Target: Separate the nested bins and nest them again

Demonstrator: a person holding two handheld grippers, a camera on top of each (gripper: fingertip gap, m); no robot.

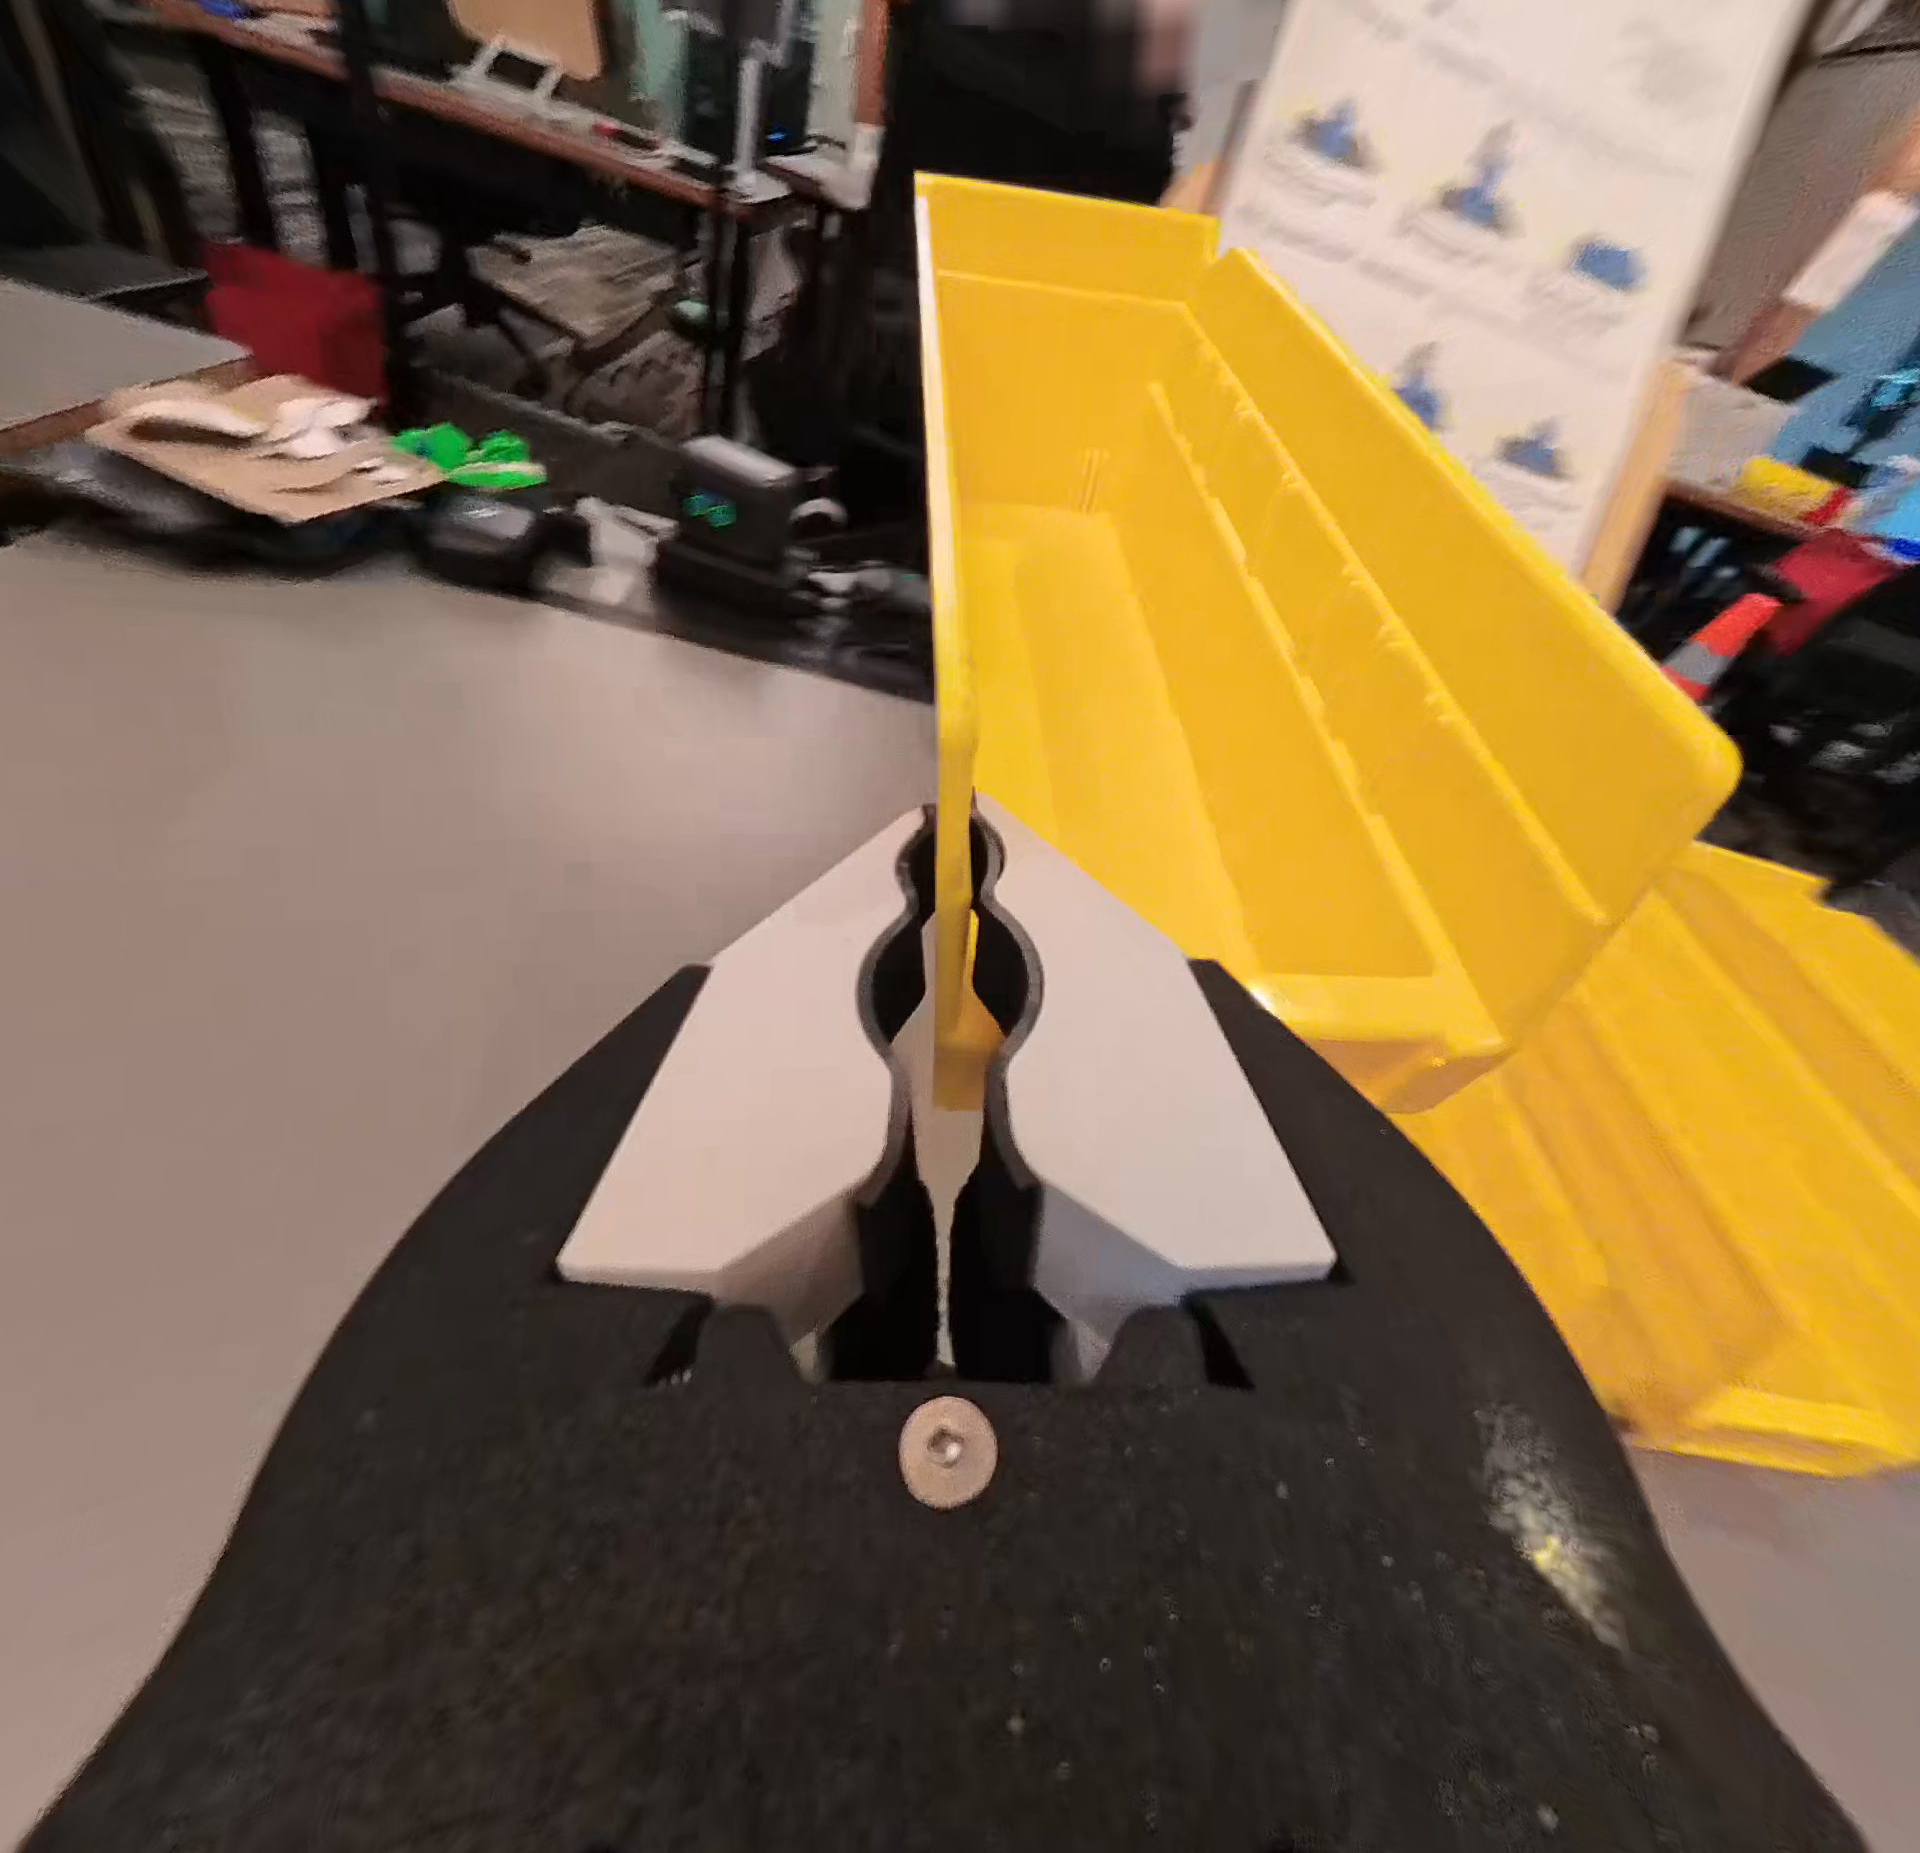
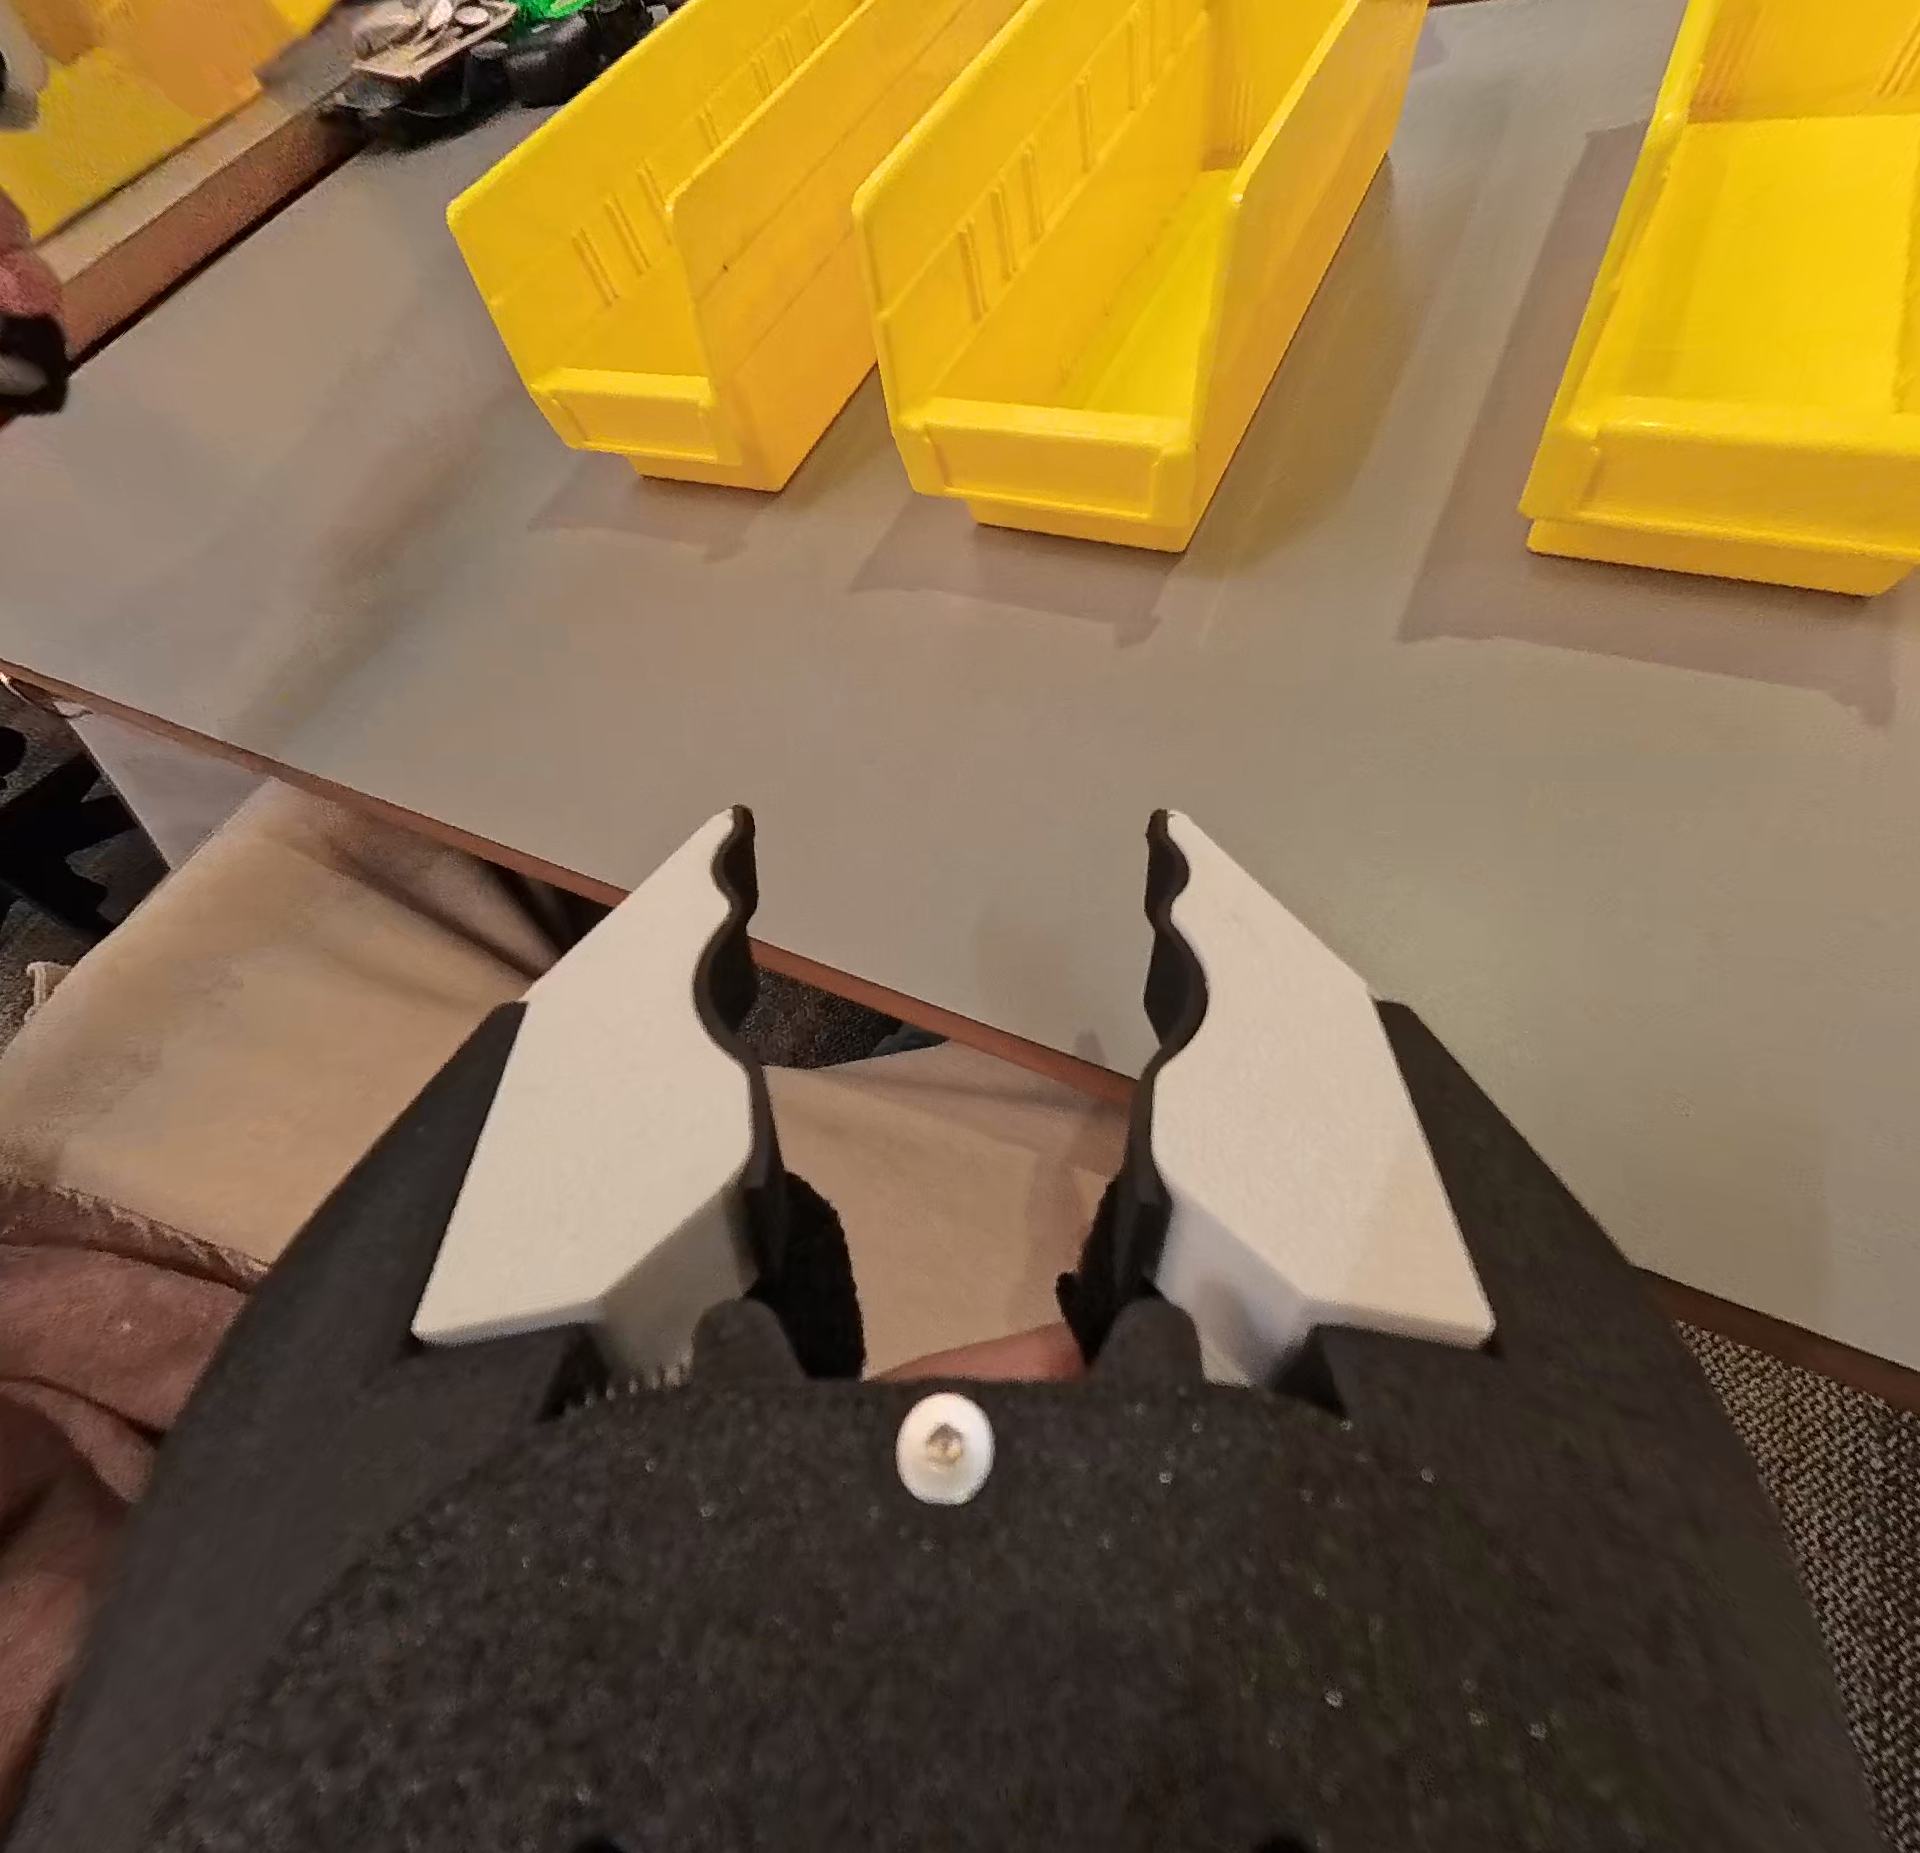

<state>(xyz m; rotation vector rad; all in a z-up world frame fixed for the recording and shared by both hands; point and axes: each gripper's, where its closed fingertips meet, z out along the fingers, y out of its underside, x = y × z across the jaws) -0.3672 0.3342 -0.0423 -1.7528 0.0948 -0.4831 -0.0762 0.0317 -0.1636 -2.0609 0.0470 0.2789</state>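
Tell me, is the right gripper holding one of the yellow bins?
No, the right gripper is open and empty above the near table edge, apart from the yellow bins.

Grey table (image 2: 935,681) — beyond it, cardboard (image 1: 260,453), green scraps (image 1: 468,453), orange cone (image 1: 1720,645)

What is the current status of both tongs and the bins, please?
Left tongs shut on lifted bin's side wall. Right tongs open, empty, hovering at table edge. Three bins standing apart. Nothing in the way.
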